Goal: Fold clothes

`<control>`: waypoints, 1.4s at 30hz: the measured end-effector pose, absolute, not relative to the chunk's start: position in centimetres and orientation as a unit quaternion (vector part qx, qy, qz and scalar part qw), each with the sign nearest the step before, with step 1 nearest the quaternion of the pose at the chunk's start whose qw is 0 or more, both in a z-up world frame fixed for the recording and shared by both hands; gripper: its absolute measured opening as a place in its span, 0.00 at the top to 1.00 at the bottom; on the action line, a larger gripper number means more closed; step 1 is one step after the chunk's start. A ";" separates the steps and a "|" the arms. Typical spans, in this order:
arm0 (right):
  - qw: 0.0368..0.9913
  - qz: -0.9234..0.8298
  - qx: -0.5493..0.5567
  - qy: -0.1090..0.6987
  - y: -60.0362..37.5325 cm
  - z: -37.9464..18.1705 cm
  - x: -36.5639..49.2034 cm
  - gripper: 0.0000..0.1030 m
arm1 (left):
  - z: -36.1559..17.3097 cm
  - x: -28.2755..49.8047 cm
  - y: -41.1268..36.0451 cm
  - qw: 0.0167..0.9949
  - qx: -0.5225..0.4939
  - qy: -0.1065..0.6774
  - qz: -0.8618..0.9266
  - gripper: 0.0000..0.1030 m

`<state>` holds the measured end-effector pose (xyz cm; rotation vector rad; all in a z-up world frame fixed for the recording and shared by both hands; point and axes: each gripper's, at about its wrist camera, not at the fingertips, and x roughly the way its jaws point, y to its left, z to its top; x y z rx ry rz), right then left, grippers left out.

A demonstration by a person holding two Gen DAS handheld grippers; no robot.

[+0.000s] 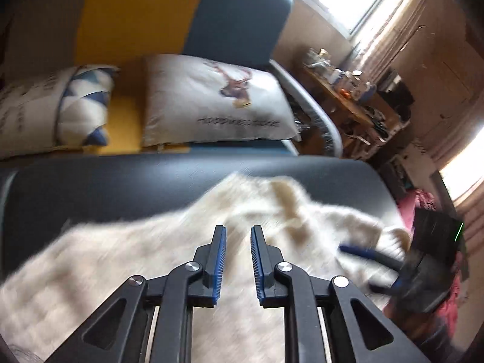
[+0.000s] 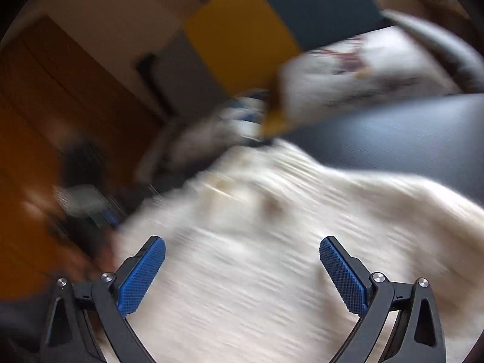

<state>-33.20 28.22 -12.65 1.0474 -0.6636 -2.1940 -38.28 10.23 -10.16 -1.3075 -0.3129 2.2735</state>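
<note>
A cream knitted garment [image 1: 169, 251] lies spread and rumpled on a dark padded surface [image 1: 99, 187]. My left gripper [image 1: 238, 230] hovers over its middle, its blue-padded fingers parted by a narrow gap with nothing between them. The right gripper [image 1: 367, 267] shows blurred at the garment's right edge. In the right wrist view the same garment [image 2: 272, 242] fills the lower frame, smeared by motion. There my right gripper [image 2: 242, 246] stands wide open above the fabric, holding nothing.
Behind the padded surface [image 2: 408, 130] is a yellow and blue sofa [image 1: 136, 24] with a deer-print pillow [image 1: 217, 99] and a triangle-pattern pillow [image 1: 84, 106]. A cluttered wooden shelf [image 1: 348, 96] and pink cloth [image 1: 423, 202] are at the right. Wooden floor [image 2: 36, 151] lies left.
</note>
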 end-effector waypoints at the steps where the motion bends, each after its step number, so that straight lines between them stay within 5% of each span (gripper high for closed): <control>1: 0.323 -0.820 0.394 -0.259 27.3 -12.0 -34.3 0.00 | -10.3 -37.5 9.5 0.240 -0.475 -0.110 0.839 0.85; 9: 0.321 -0.740 0.528 -0.267 20.3 -15.5 -42.7 0.00 | -12.1 -34.8 7.2 0.238 -0.466 -0.104 0.846 0.85; 18: 0.352 -0.739 0.490 -0.300 16.2 -16.1 -46.4 0.00 | -13.3 -33.9 6.8 0.240 -0.464 -0.091 0.848 0.86; 28: 0.340 -0.761 0.472 -0.288 22.9 -12.0 -42.0 0.00 | -9.4 -37.3 7.2 0.242 -0.433 -0.122 0.859 0.86; 32: 0.290 -0.765 0.502 -0.280 26.5 -14.5 -40.3 0.00 | -11.0 -40.7 8.5 0.204 -0.471 -0.100 0.852 0.86; 42: 0.242 -0.797 0.482 -0.273 28.6 -15.9 -38.4 0.00 | -12.1 -40.4 5.6 0.173 -0.480 -0.190 0.839 0.85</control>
